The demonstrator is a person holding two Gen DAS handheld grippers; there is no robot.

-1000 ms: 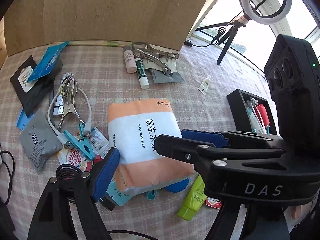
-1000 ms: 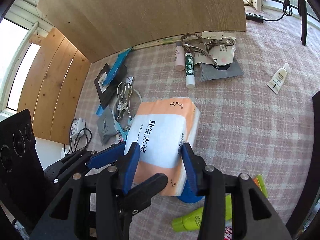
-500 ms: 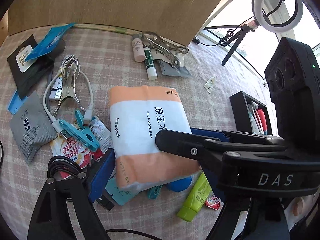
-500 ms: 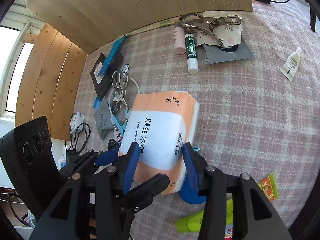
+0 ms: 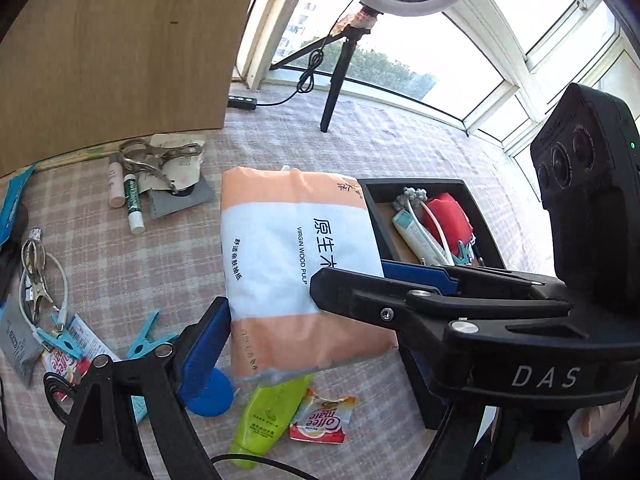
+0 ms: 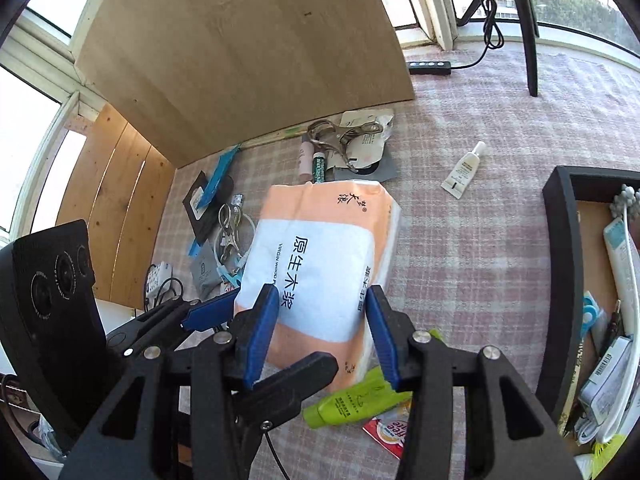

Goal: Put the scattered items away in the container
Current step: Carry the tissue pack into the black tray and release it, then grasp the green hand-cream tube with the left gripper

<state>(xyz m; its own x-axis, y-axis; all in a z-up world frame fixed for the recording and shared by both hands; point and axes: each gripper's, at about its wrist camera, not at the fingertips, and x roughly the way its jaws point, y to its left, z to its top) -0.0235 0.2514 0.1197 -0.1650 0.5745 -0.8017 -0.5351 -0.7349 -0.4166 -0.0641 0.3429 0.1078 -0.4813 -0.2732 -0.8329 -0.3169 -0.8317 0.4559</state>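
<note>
Both tools, left (image 5: 316, 312) and right (image 6: 322, 328), clamp tissue pack (image 5: 296, 264); pack hides black container's (image 5: 412, 186) near corner.

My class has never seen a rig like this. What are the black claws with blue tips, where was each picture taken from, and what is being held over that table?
There is no robot arm: a person holds a two-finger clamp in each hand, with a wide-angle camera on each looking along its fingers. One picture is from the left gripper, the other from the right gripper. Both squeeze the same tissue pack between their blue pads, carrying it toward the black box, which already holds tubes and clips. On the checked tablecloth lie a green tube, a coffee sachet, blue pegs and a metal clamp.
</note>
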